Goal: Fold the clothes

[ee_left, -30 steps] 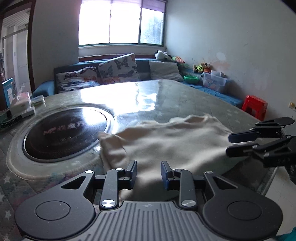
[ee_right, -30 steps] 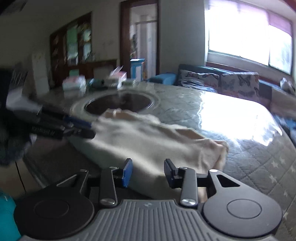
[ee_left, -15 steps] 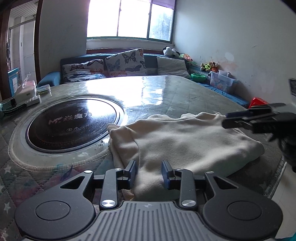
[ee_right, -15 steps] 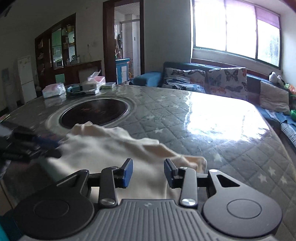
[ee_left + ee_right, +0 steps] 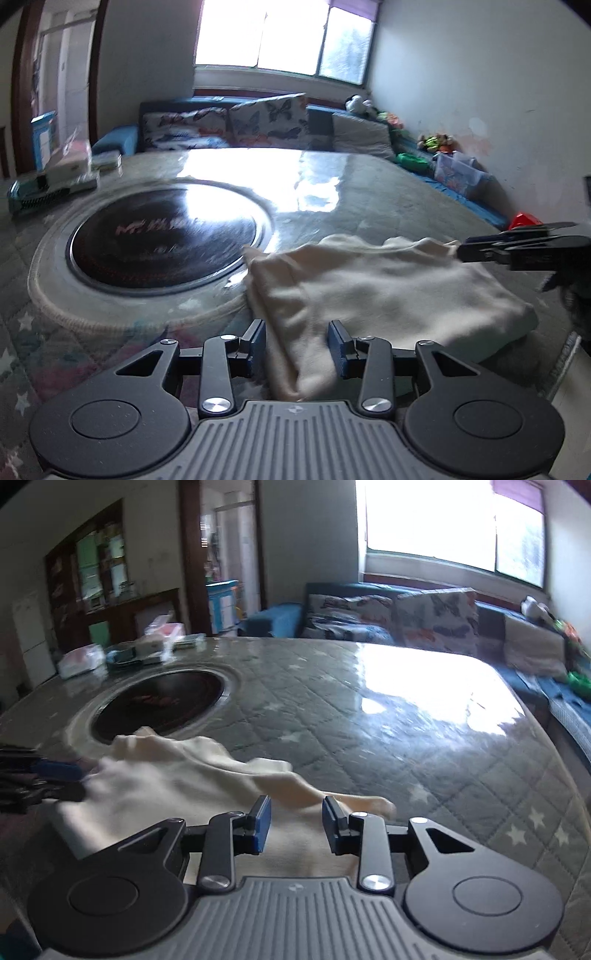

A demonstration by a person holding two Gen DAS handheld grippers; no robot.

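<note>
A cream garment (image 5: 376, 288) lies folded in a thick bundle near the table's front edge; it also shows in the right wrist view (image 5: 177, 786). My left gripper (image 5: 296, 345) is open, its jaws either side of the bundle's near left corner, low over the table. My right gripper (image 5: 295, 823) is open over the garment's right end. The right gripper also shows from the side in the left wrist view (image 5: 517, 245), at the garment's far right corner. The left gripper shows blurred at the left edge of the right wrist view (image 5: 40, 779).
A round black hotplate (image 5: 162, 240) is set into the quilted grey table cover (image 5: 369, 738), just left of the garment. Boxes and tissue packs (image 5: 59, 170) sit at the far left. A sofa with cushions (image 5: 266, 122) stands behind. A red stool (image 5: 524, 219) is at the right.
Both grippers moved forward and lower toward the garment. The right gripper came in to the garment's far right corner. Both stayed open.
</note>
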